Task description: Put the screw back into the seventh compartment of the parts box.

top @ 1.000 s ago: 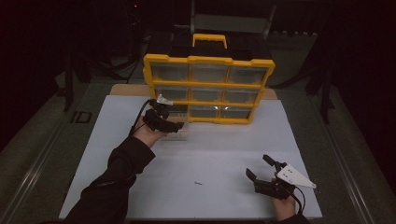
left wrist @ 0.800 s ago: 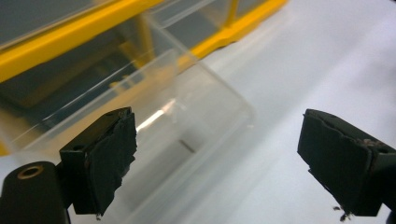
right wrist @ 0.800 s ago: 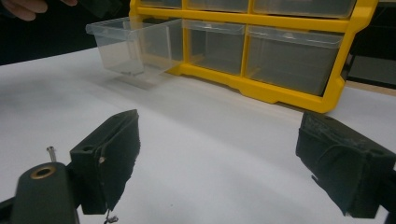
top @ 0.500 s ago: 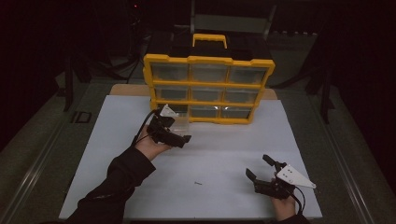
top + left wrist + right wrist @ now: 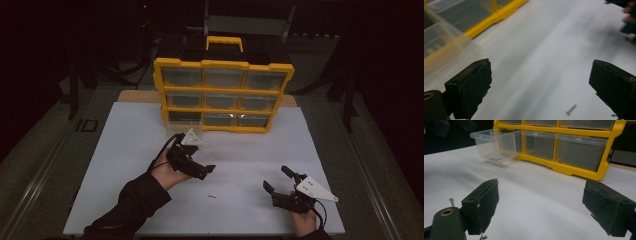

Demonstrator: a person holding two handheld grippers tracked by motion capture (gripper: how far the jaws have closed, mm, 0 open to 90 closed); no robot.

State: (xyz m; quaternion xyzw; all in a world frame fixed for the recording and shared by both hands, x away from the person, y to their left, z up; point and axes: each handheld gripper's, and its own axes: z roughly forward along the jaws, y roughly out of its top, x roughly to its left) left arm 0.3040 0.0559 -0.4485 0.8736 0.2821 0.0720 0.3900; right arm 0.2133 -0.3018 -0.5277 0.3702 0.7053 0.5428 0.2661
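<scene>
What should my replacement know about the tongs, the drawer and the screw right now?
Left tongs: just opened, empty, above the white sheet.
Right tongs: open, empty, low near the sheet's front edge.
Clear plastic drawer: pulled out of the yellow nine-drawer organiser, bottom row, left end.
Small metal screw: loose on the sheet between both tongs.
Done: drawer opened.
Left, probably: pick up the screw, drop it in, close.

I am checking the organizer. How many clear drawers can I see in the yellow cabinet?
9, in three rows of three in the yellow cabinet. Eight sit pushed in; the bottom-left drawer is pulled out over the white table. Drawers on other sides, if any, would be hidden.
</scene>
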